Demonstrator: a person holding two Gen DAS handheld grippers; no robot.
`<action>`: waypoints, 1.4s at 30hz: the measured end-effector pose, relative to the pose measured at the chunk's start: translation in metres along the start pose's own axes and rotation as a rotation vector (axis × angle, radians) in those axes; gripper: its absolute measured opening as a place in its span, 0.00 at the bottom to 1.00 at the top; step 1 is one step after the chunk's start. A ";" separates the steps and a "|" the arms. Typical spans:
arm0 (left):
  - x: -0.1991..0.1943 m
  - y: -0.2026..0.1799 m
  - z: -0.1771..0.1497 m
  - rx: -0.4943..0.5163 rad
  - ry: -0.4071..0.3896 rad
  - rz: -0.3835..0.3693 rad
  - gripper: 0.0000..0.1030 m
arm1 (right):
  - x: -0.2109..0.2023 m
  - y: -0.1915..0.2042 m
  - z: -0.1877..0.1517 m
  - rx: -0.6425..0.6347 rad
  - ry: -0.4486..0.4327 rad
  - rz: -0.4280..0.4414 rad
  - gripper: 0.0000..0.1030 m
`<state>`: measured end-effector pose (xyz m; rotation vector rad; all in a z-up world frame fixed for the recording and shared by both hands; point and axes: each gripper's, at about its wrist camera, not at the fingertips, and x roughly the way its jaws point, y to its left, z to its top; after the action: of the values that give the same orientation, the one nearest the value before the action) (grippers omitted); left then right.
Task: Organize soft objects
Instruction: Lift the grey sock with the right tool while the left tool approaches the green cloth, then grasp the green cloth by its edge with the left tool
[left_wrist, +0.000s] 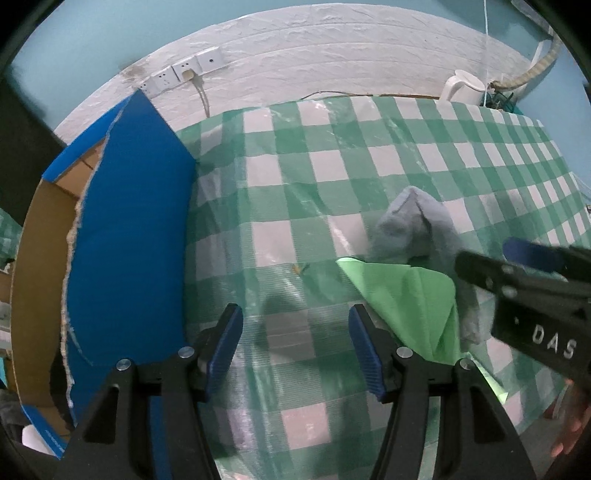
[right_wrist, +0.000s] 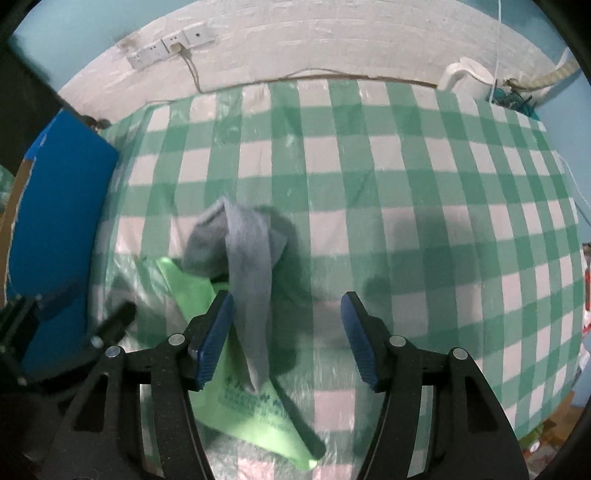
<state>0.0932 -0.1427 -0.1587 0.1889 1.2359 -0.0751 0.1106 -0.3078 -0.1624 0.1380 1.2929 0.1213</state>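
1. The left gripper (left_wrist: 295, 347) hangs over the checked tablecloth (left_wrist: 332, 173), jaws spread, holding nothing.
2. The right gripper (right_wrist: 288, 336) is spread wide too, with a strip of the grey cloth (right_wrist: 243, 254) lying just beside its left finger.
3. That grey cloth sits bunched on the green cloth (right_wrist: 251, 410).
4. A blue cardboard box (left_wrist: 129, 236) stands at the table's left edge.

table (right_wrist: 406, 177) (green-checked cover) | grey cloth (right_wrist: 247, 266) | green cloth (right_wrist: 255, 406) | kettle (right_wrist: 469, 79)
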 end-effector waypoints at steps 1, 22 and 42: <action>0.001 -0.002 0.000 0.000 0.003 -0.004 0.60 | 0.000 0.005 -0.002 -0.008 -0.008 0.006 0.60; -0.001 -0.019 0.003 -0.029 0.014 -0.093 0.65 | 0.020 0.001 0.000 -0.003 0.023 -0.029 0.13; 0.029 -0.073 -0.007 0.105 0.067 -0.057 0.71 | 0.002 -0.033 -0.033 0.029 0.015 -0.095 0.13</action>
<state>0.0846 -0.2117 -0.1953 0.2488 1.3056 -0.1847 0.0795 -0.3391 -0.1790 0.1005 1.3137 0.0222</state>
